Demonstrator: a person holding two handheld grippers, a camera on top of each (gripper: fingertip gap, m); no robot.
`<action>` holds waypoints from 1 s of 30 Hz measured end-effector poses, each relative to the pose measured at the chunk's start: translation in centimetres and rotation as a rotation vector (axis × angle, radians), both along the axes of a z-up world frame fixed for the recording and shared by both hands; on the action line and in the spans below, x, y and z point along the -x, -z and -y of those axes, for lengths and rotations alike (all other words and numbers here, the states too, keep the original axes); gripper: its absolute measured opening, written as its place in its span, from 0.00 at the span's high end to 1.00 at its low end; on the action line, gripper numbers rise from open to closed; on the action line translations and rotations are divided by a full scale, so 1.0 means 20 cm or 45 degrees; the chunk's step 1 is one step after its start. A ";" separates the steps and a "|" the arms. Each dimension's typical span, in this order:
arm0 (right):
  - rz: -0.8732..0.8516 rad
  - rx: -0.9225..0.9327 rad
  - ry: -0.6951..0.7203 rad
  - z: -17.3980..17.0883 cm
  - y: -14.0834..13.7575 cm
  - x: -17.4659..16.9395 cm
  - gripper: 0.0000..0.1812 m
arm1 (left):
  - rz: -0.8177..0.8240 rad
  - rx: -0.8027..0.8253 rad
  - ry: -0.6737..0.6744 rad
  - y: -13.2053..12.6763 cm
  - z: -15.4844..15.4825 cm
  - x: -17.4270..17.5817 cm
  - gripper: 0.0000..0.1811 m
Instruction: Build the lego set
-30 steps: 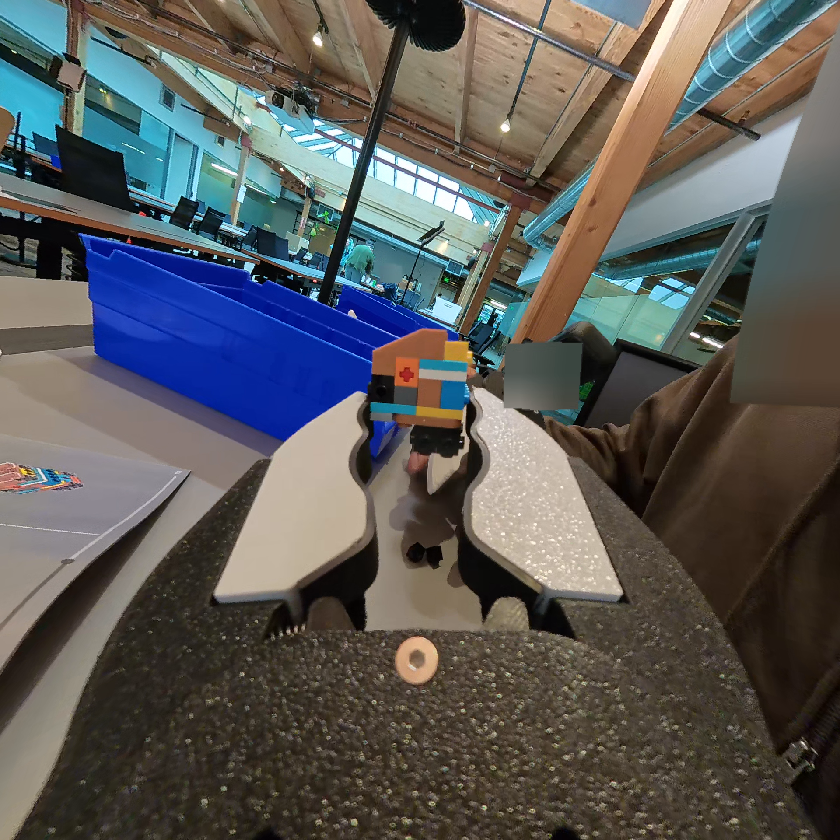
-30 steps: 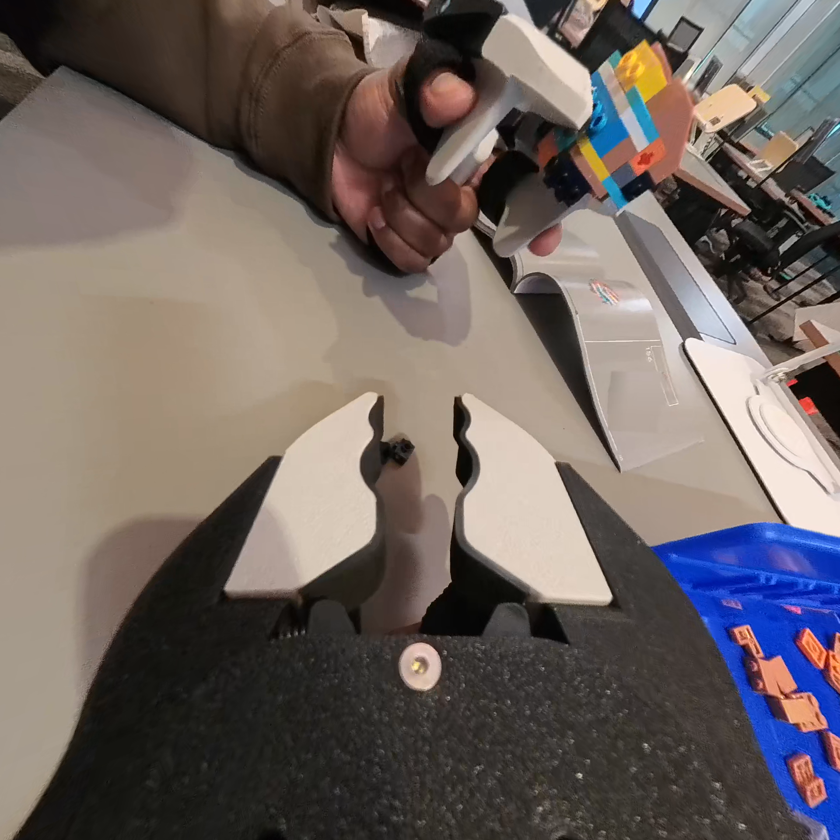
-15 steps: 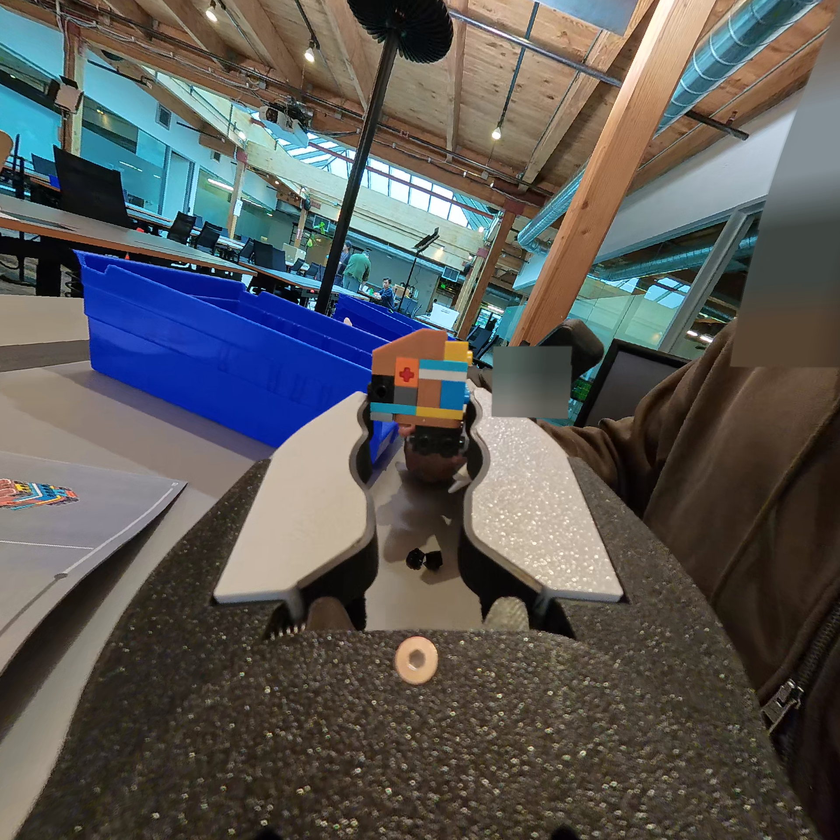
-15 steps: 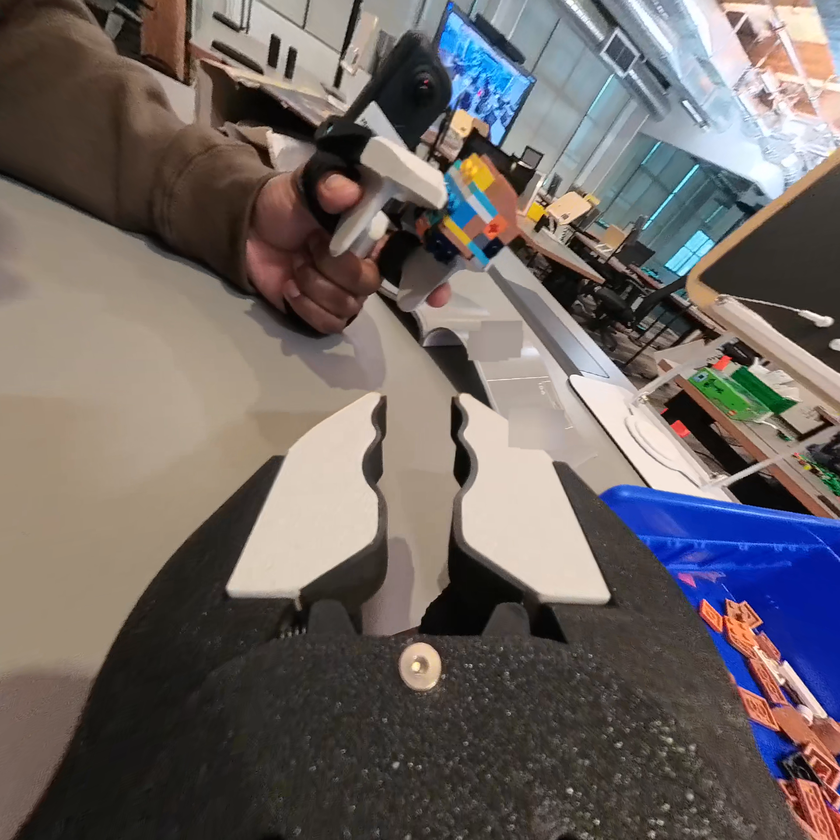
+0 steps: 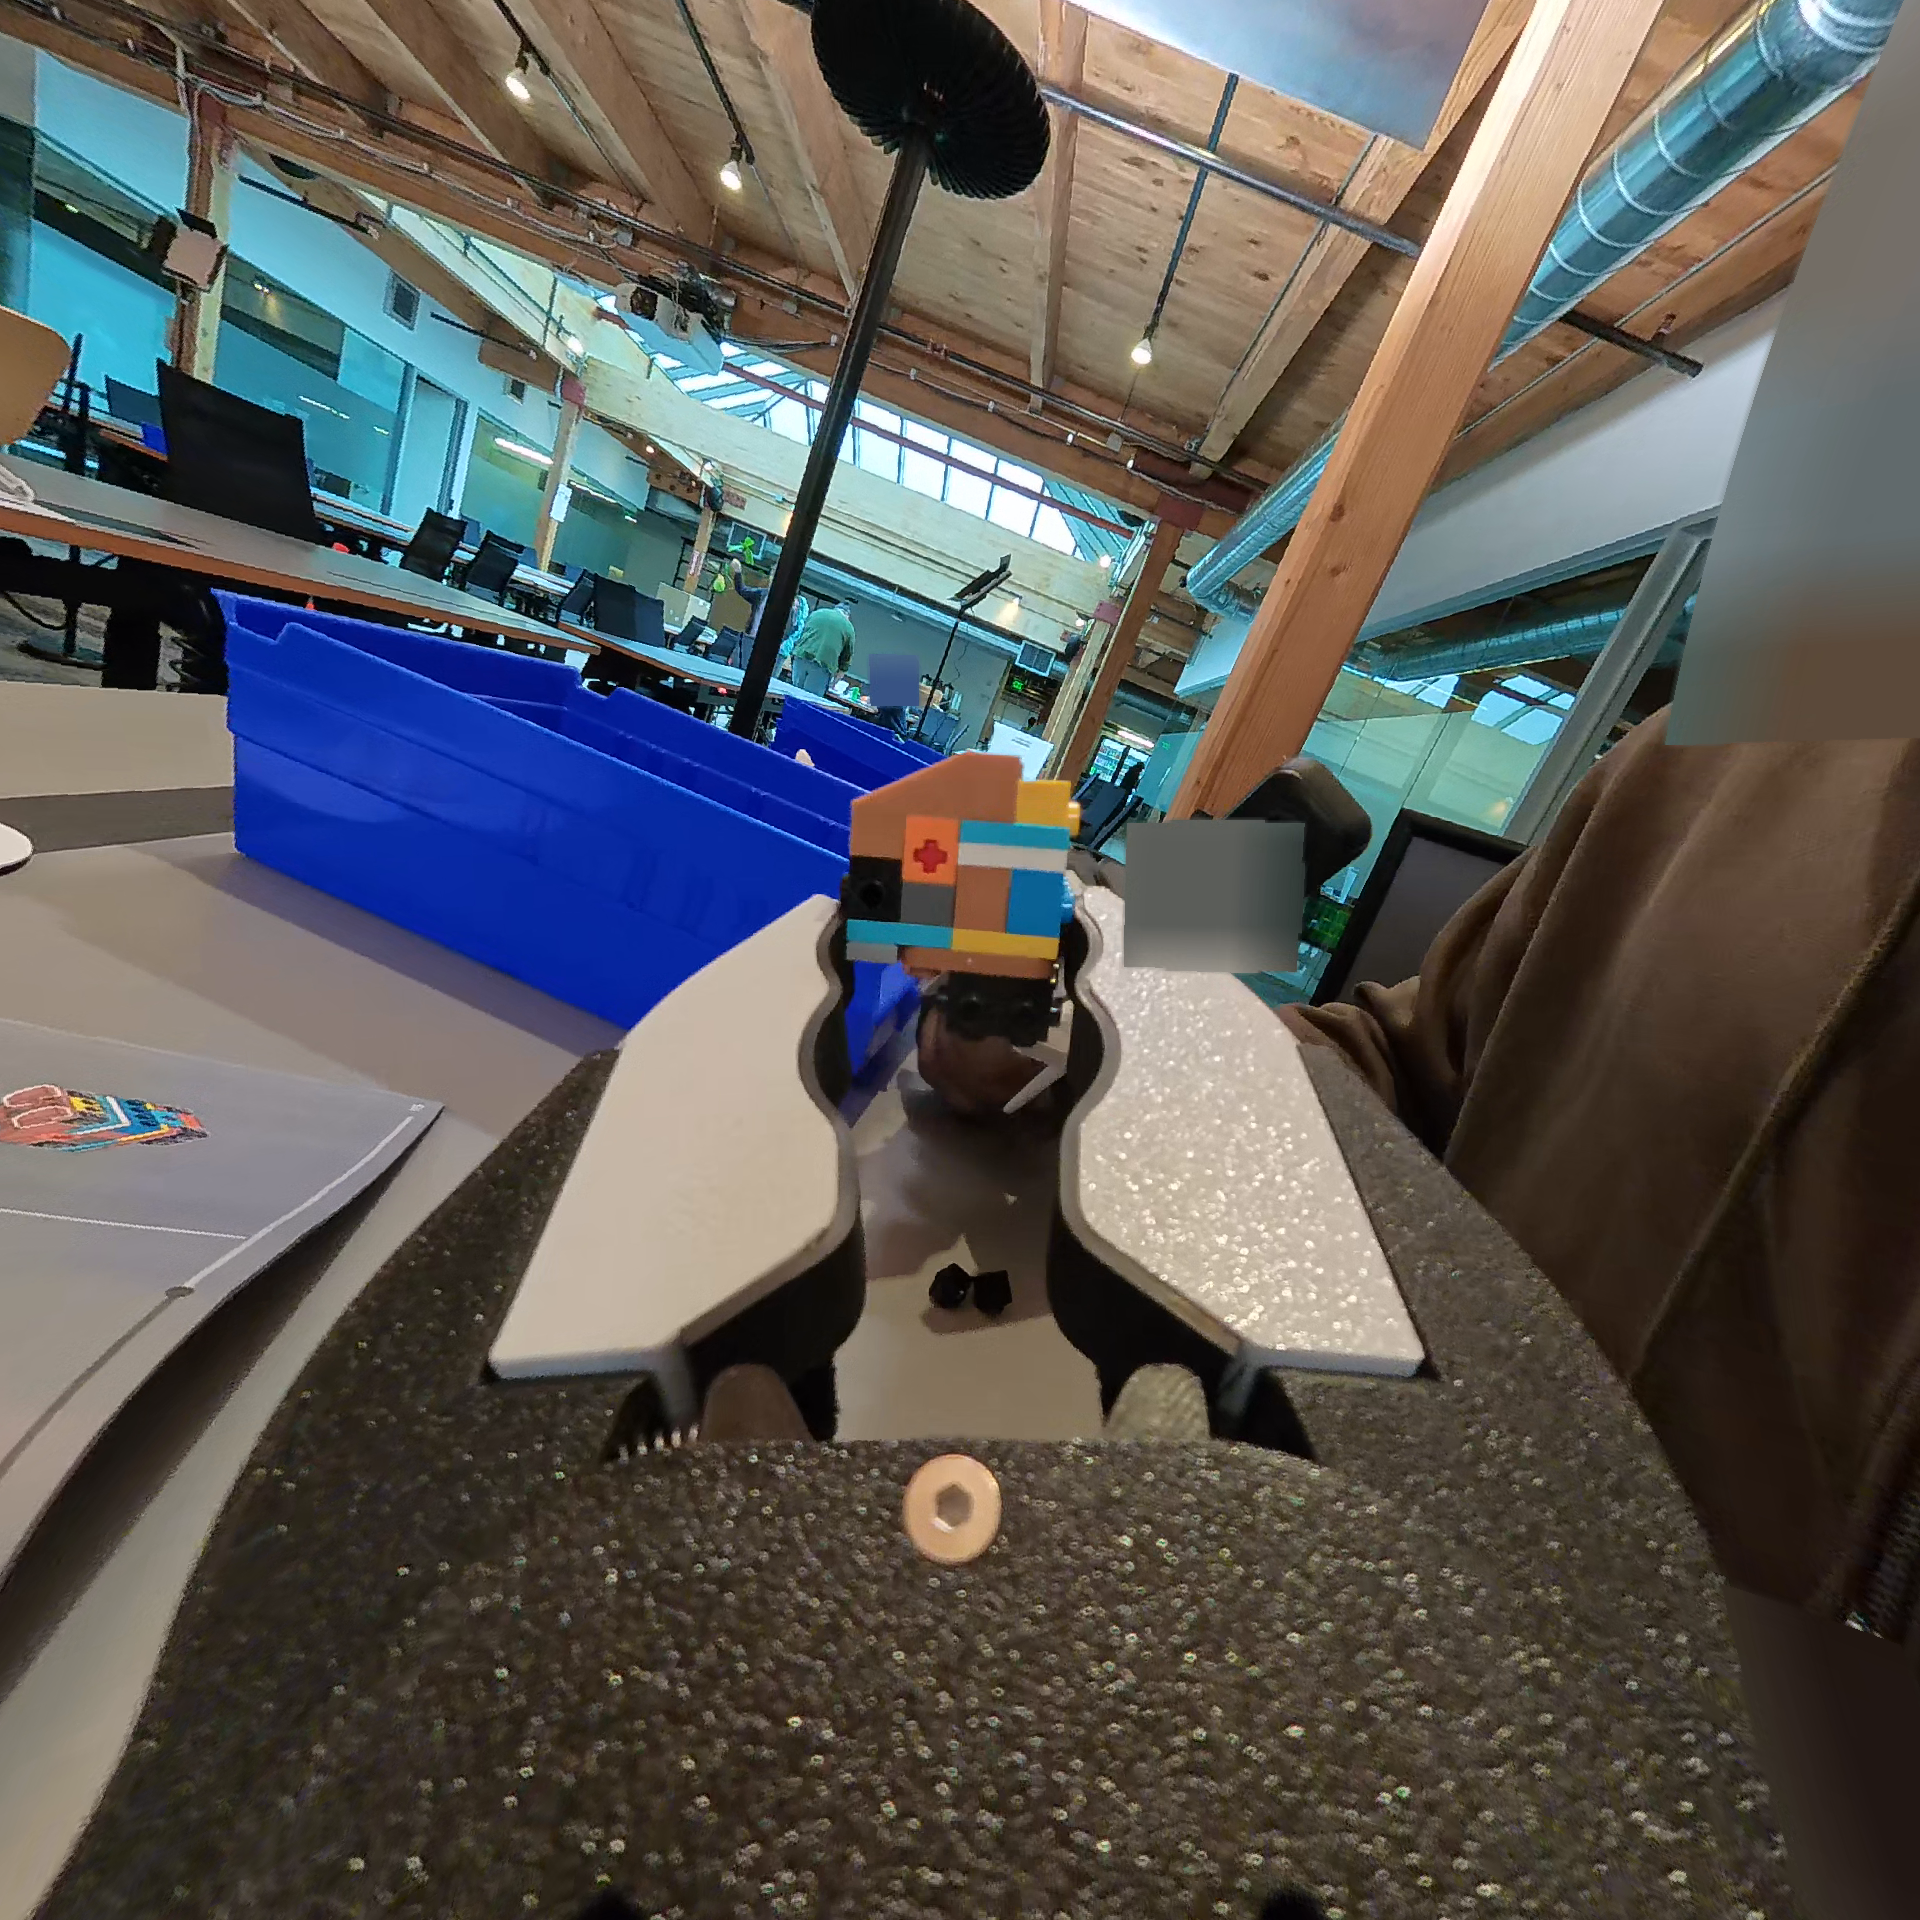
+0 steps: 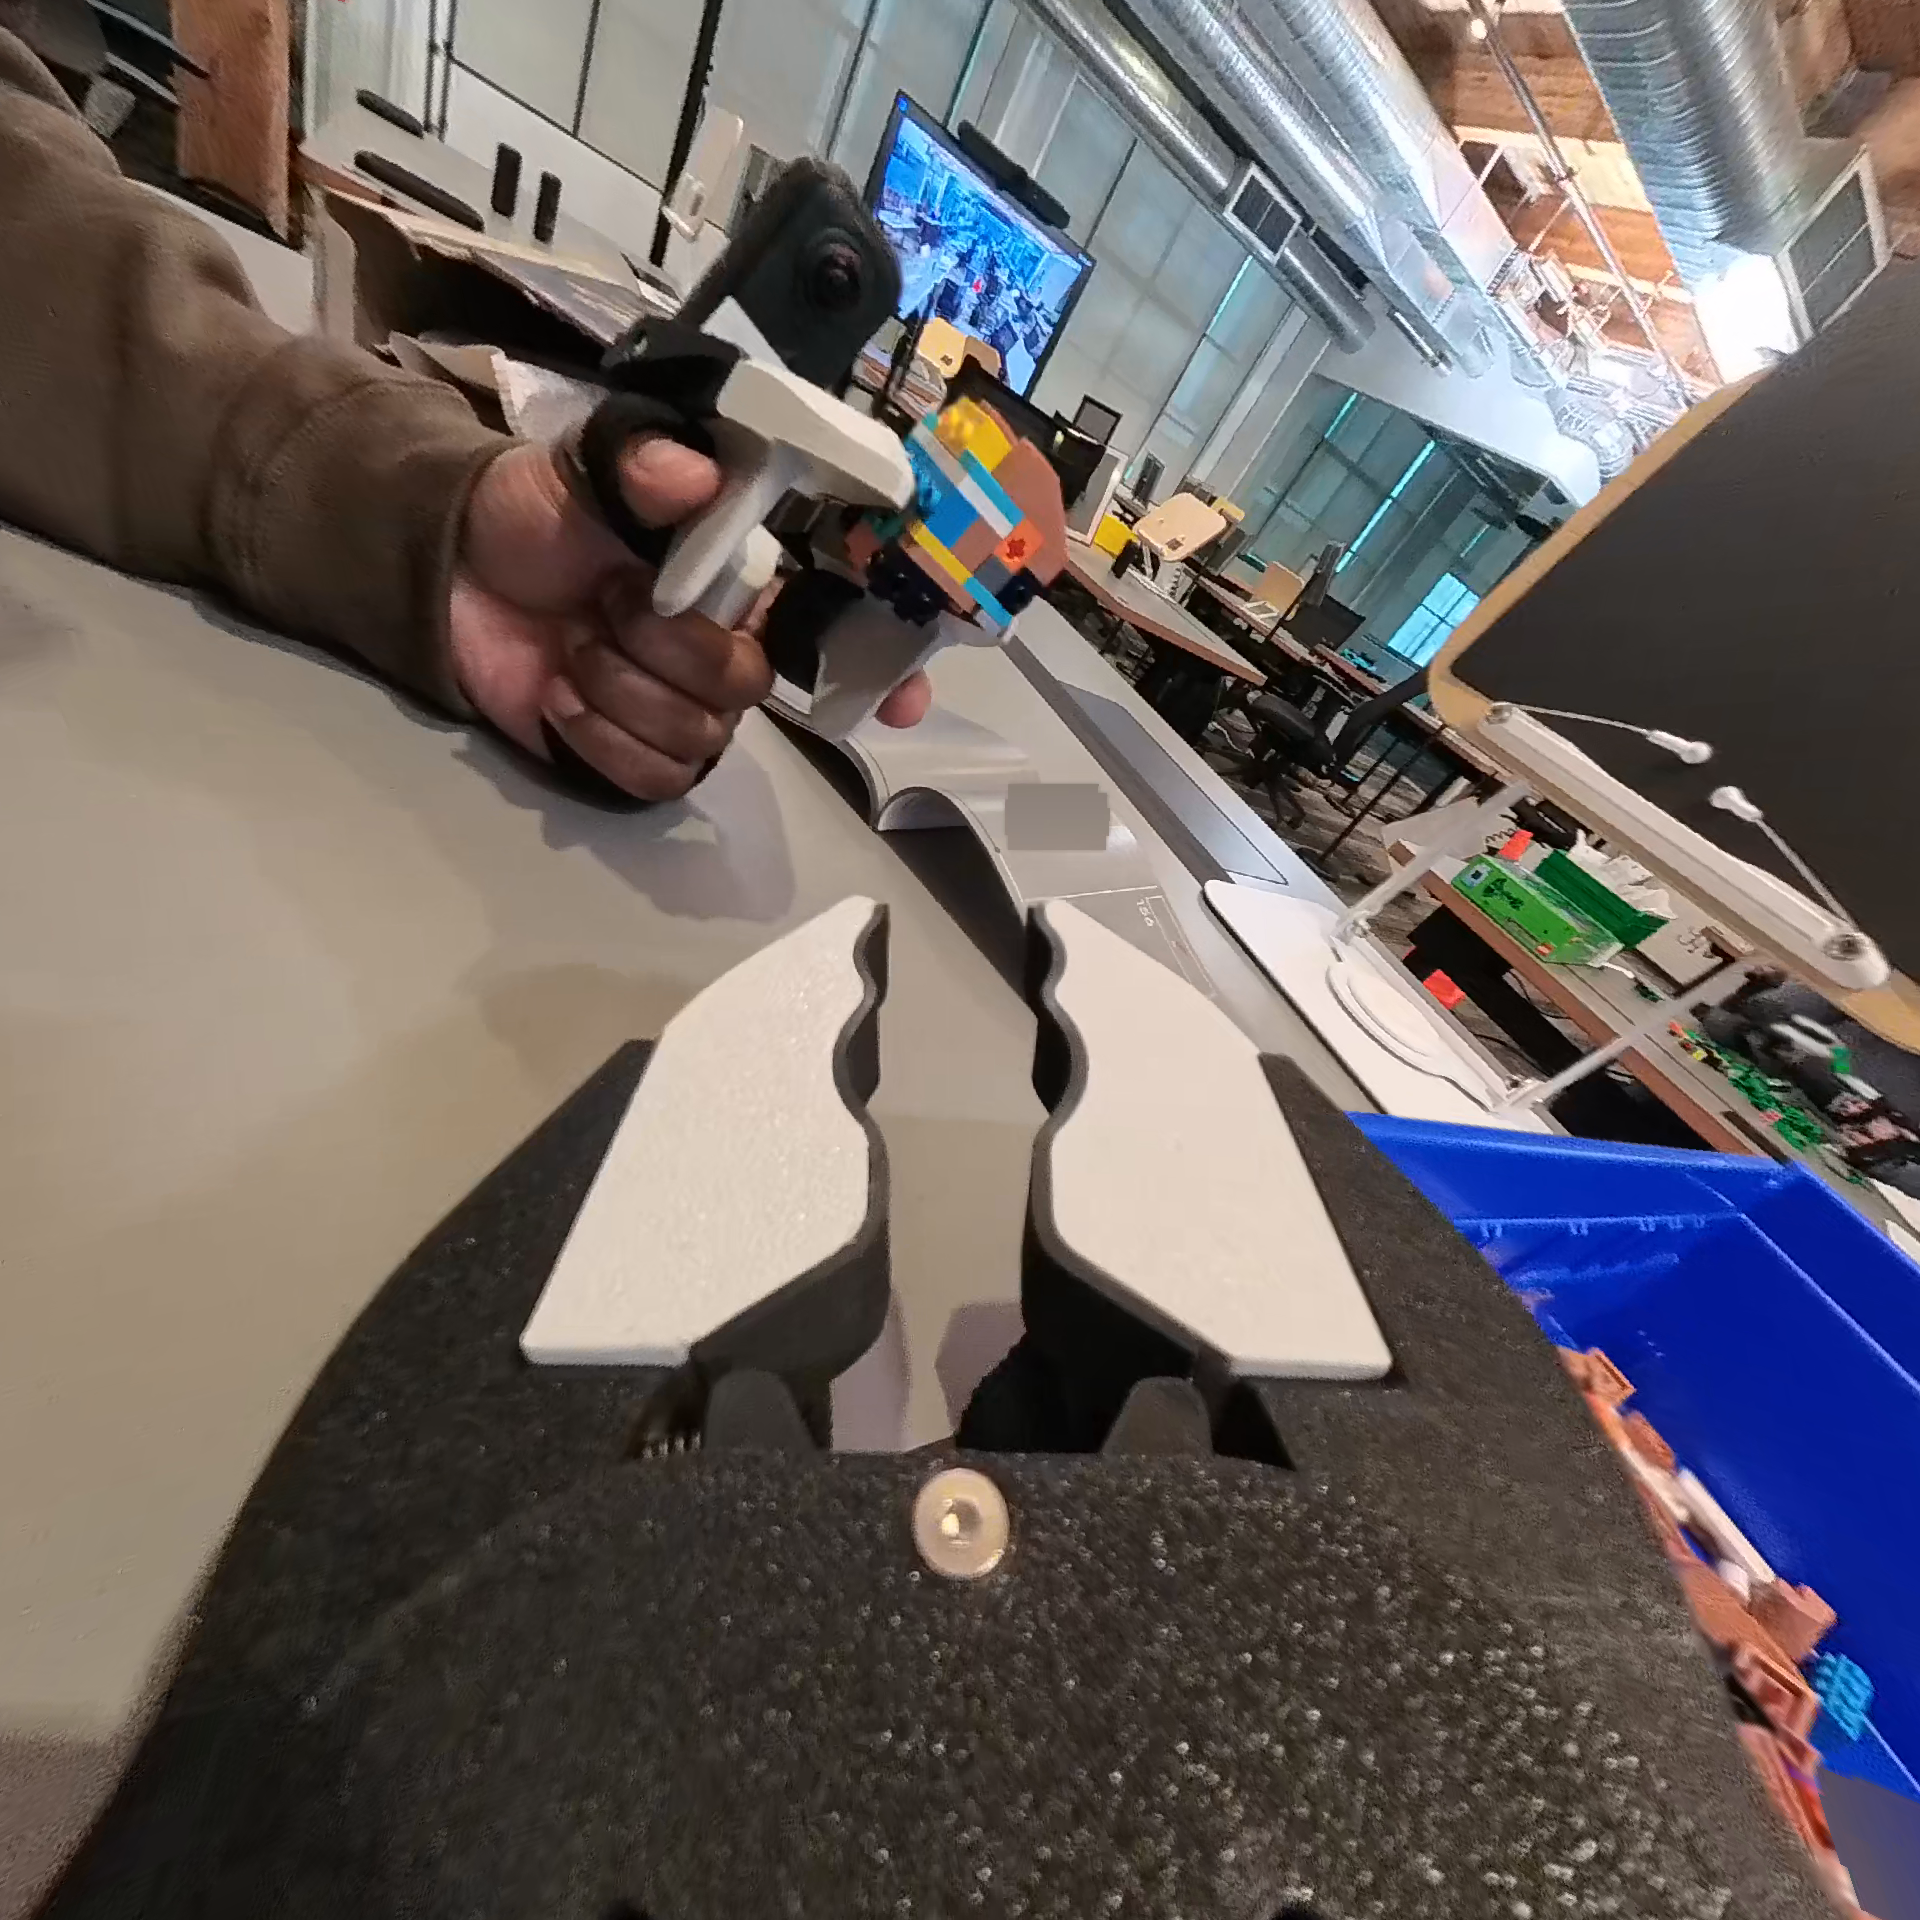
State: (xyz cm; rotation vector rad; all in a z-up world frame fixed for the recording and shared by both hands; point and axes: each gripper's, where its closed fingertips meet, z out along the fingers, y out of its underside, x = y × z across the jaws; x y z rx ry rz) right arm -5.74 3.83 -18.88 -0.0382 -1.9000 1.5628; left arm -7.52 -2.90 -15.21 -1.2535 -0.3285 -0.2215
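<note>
You are gripping the lego build (image 5: pixel 961 868) between the tips of your left gripper (image 5: pixel 958 935); it is sitting just above the middle of the left wrist frame, a brown, orange, blue and yellow block with black pieces underneath. In the right wrist frame the same build (image 6: pixel 961 520) is showing in the upper middle, clamped in that gripper by your hand (image 6: pixel 582 634), which is resting on the grey table (image 6: pixel 260 935).

Your right gripper (image 6: pixel 956 935) is holding nothing; its fingers are standing a narrow gap apart over the bare table at the centre of that frame.

A small black piece (image 5: pixel 968 1288) is lying on the table, low between the left fingers. The blue bin (image 5: pixel 520 821) is standing at centre left of the left frame. An open instruction booklet (image 5: pixel 156 1174) is lying at the left edge. Loose brown bricks (image 6: pixel 1745 1621) are lying in the bin at the lower right of the right frame.
</note>
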 end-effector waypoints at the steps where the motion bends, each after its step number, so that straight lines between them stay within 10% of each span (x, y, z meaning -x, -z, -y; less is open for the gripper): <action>1: -0.009 -0.016 0.014 0.00 0.00 0.00 0.86 | -0.008 0.003 -0.003 0.00 0.00 0.00 0.79; 17: 0.183 -0.099 0.615 -0.24 0.11 -0.12 0.87 | -0.019 0.010 -0.037 0.00 0.01 0.01 0.79; 30: 0.657 -0.433 0.662 -0.04 0.39 -0.23 0.86 | -0.035 0.044 -0.024 0.02 -0.01 -0.01 0.79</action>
